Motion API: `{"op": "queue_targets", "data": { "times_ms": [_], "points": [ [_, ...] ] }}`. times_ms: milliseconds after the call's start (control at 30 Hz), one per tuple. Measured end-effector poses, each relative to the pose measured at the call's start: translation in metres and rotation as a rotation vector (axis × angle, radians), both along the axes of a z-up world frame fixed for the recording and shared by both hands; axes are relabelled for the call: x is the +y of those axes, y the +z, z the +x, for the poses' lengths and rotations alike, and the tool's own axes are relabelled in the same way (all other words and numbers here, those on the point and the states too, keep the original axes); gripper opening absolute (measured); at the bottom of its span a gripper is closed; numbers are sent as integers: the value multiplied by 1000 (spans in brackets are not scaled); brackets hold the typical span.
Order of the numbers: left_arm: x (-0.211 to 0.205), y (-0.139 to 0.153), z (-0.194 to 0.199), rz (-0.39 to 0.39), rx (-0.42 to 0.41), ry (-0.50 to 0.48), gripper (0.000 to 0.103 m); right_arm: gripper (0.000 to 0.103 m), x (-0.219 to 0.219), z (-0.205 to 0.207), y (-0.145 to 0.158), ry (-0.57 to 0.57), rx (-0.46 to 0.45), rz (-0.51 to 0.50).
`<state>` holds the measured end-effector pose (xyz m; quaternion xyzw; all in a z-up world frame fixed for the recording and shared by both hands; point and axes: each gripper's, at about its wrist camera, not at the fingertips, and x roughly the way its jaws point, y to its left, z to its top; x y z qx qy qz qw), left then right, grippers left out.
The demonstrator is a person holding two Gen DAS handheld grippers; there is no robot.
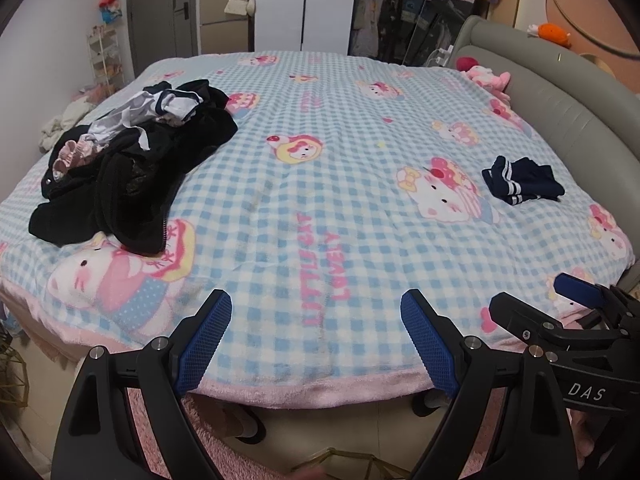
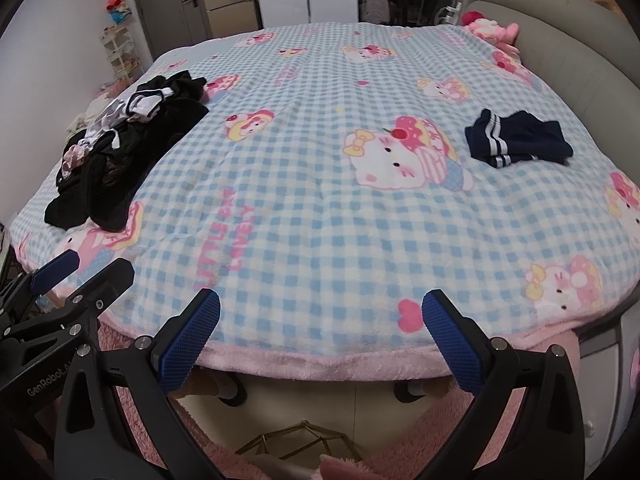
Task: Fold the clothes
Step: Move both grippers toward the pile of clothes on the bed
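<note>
A: Your left tool (image 1: 316, 336) and right tool (image 2: 320, 334) hang wide apart, empty, at the bed's near edge.

B: Farther off, your dark clothes pile (image 1: 132, 164) lies left on the blanket (image 1: 320, 200); navy garment (image 2: 518, 138) right.

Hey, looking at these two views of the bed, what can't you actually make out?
- Clothes pile, both views: the black garments on top hide how many pieces lie beneath.
- Navy garment, both views: bunched, so its type is unclear.
- Right hand-held gripper, left wrist view: cut off by the frame edge.
- Wardrobe contents, both views: dark and too small.
- Under the bed, both views: the blanket hides it.
</note>
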<state>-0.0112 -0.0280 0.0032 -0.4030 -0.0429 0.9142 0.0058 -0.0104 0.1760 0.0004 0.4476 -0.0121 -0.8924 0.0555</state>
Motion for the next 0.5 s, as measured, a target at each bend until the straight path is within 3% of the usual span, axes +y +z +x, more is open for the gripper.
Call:
{"op": "queue_targets", "data": {
  "times_ms": [300,500],
  "points": [
    [-65,7,-26,47,23,47,87,102,-47,-26,27,193,76,45],
    [-109,12,-44,78,39,79,84,102,-109,-74,41,334,139,-4]
  ]
}}
